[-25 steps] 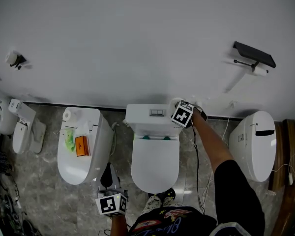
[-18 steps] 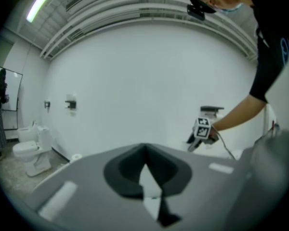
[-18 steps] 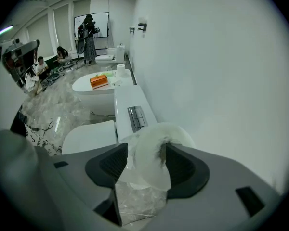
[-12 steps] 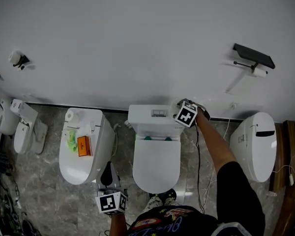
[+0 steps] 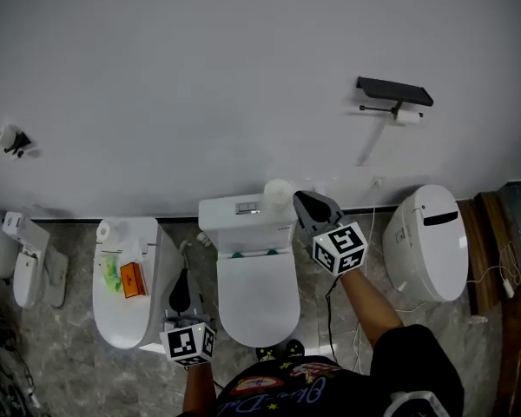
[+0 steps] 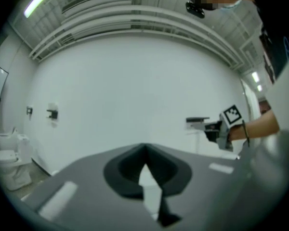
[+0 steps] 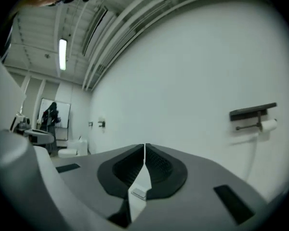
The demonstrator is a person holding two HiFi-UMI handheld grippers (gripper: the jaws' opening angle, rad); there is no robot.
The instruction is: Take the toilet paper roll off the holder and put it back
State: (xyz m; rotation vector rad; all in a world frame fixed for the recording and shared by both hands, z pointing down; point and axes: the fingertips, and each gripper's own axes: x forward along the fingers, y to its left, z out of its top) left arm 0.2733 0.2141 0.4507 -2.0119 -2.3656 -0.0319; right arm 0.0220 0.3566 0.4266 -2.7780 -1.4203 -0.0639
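The black wall holder carries a white toilet paper roll on its bar. The right gripper view shows the holder and its roll far off to the right. A second white roll stands on the middle toilet's tank. My right gripper hovers just right of that roll, apart from it, shut and empty; its jaws meet. My left gripper hangs low beside the toilet bowl, shut with nothing held.
Three toilets stand along the white wall: a left one with a roll, an orange box and a green item on it, the middle one, and a right one. Cables run down the floor.
My right gripper has pulled back from the tank's right end toward me and its jaws have shut. The white roll now stands uncovered on the tank. The left gripper has barely moved.
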